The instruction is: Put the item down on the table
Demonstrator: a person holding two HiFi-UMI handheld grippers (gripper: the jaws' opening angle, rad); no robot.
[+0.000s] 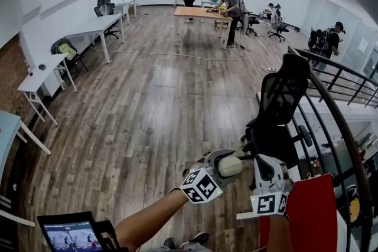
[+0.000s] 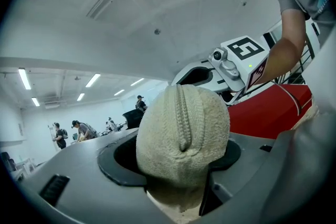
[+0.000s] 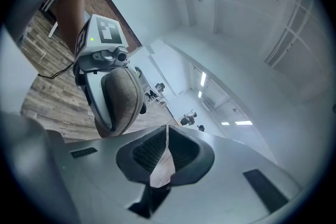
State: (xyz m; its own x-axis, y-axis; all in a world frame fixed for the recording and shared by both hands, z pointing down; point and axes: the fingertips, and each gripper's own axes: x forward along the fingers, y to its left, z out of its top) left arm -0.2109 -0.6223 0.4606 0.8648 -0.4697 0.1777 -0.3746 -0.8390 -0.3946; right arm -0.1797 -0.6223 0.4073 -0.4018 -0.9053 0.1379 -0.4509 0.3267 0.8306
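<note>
While the item, a beige knitted bundle, is clamped between the jaws of the left gripper, the task is judged not yet done. The item is held in the air above the wooden floor and touches no table. The jaws of the right gripper are closed together with nothing between them. A red surface lies just beside that gripper; whether it is a table cannot be told. No container is seen. Beyond an office chair, white desks and a wooden table stand well apart. A carry and a release are judged outstanding.
</note>
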